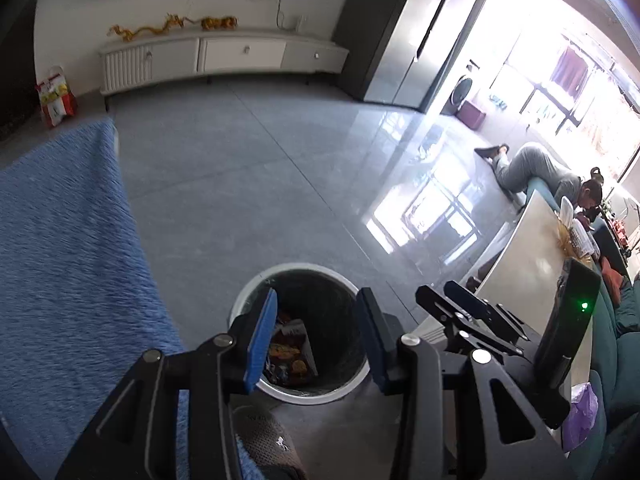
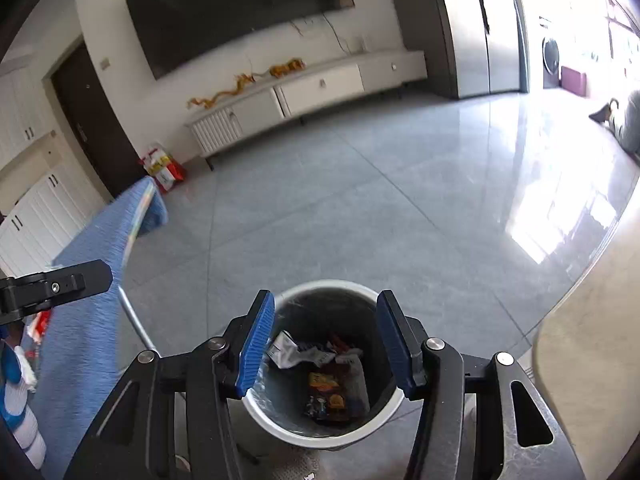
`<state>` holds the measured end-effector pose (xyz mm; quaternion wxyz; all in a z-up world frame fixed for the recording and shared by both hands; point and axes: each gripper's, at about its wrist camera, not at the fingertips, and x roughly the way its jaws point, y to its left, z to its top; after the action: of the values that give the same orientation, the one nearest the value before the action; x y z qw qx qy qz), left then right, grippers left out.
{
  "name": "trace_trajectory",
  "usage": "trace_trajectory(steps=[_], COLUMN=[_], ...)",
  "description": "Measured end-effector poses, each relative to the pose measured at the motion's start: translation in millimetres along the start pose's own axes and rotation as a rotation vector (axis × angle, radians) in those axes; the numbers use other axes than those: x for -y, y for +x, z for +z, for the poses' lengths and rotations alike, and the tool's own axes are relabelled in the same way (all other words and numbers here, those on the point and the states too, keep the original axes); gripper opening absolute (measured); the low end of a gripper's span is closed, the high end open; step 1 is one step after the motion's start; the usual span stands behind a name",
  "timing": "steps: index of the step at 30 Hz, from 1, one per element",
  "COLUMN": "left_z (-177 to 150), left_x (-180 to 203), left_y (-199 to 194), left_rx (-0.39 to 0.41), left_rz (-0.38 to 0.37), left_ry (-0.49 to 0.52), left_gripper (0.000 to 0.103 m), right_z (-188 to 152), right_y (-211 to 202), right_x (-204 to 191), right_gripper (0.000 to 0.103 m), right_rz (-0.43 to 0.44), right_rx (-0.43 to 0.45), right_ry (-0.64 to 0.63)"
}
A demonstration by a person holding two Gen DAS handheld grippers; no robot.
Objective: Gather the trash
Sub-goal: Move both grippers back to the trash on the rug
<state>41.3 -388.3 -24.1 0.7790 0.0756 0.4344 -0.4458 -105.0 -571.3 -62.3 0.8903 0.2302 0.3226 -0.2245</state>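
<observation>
Grey tiled floor [image 2: 360, 200] fills most of both views; a blue textured cloth over a metal-framed rack [image 1: 68, 248] stands to the left, and a pale rounded desk [image 2: 592, 344] edges in at right. White-rimmed round bin with a dark liner [image 2: 384, 424] sits on the floor between them, directly under both tools. Left tool [image 1: 316, 340] hovers above the bin mouth, blue-padded fingers spread apart, nothing between them. Right tool [image 2: 326, 344] likewise, gaping and empty over the same opening. Inside the bin: crumpled white paper [image 2: 292, 354] and an orange-and-dark printed snack wrapper [image 2: 326, 392], lying on the bottom. Judgement: this load looks deposited. No loose litter shows on the visible floor, though much of the room is out of frame.
</observation>
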Motion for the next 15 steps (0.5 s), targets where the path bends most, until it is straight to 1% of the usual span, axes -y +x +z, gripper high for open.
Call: trace_trajectory(steps=[2, 3, 5, 9, 15], left_z=[0.1, 0.2, 0.9, -6.1, -25.9], left_x=[-0.3, -2.6, -9.3, -24.3, -54.5], left_y=[-29.1, -41.8, -70.6, -126.2, -195.0], left_rx=[0.057, 0.081, 0.140, 0.248, 0.345], left_rz=[0.013, 0.018, 0.031, 0.067, 0.123], left_ry=[0.010, 0.009, -0.001, -0.009, -0.031], left_gripper=[0.042, 0.047, 0.055, 0.060, 0.061], right_z=[7.3, 11.2, 17.6, 30.0, 39.8], right_y=[-19.9, -29.7, -47.8, -86.0, -128.2], right_x=[-10.3, -15.6, -24.8, -52.6, -94.3], right_gripper=[0.053, 0.053, 0.056, 0.058, 0.059], right_rz=[0.012, 0.021, 0.037, 0.082, 0.148], right_rx=[0.040, 0.062, 0.102, 0.183, 0.263], right_ry=[-0.017, -0.025, -0.040, -0.080, -0.149])
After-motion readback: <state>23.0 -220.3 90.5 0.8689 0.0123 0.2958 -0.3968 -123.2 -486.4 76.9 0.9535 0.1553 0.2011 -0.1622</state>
